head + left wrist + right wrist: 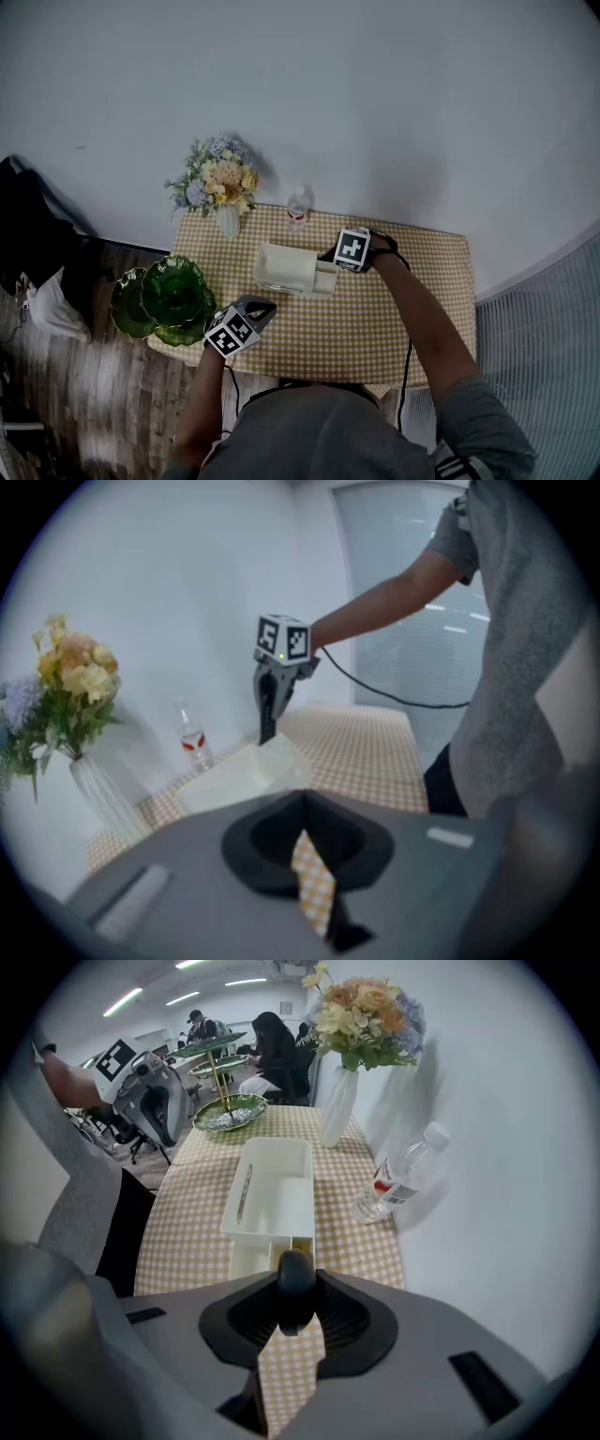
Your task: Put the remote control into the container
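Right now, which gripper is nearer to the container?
Right. The right gripper is over one end of the container, shut on the remote. The left gripper, shut, is at the table's near edge, apart from the container.

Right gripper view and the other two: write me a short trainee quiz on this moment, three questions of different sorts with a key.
1. True or false: the right gripper is shut on the remote control.
2. The left gripper is: A shut and empty; B wide open and empty; C out of every view.
3. Fill in: the white container stands on a ___ tablecloth.
Key: 1 true; 2 A; 3 checked.
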The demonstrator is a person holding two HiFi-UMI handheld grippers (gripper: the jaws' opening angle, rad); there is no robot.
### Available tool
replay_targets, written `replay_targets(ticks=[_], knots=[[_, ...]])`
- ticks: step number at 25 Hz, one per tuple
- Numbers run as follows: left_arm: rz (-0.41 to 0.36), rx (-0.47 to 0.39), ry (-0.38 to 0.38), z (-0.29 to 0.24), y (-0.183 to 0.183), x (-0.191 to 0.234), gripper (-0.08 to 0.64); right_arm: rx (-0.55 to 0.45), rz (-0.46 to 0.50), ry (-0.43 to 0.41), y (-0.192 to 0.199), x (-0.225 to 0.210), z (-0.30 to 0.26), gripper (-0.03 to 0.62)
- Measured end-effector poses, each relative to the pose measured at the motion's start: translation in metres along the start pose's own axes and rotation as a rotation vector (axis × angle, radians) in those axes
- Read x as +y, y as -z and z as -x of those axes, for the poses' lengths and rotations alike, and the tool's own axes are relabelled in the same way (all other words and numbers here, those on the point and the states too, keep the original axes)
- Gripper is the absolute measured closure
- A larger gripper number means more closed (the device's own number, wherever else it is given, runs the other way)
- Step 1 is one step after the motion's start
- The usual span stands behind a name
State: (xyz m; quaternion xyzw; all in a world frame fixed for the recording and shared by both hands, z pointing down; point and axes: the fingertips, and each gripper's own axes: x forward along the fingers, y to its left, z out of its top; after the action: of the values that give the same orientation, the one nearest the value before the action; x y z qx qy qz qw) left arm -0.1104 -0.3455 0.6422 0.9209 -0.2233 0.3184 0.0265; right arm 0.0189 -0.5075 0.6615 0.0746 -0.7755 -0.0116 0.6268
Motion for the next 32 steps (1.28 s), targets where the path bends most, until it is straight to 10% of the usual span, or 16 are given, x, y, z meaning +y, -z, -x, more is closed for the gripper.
replay_targets(ticks=[32], knots=[[0.003,0.028,0.016,-0.011,0.000,-0.012,0.558,0.149,0.091,-0.026,0.005,0.001,-0.046,0.488]])
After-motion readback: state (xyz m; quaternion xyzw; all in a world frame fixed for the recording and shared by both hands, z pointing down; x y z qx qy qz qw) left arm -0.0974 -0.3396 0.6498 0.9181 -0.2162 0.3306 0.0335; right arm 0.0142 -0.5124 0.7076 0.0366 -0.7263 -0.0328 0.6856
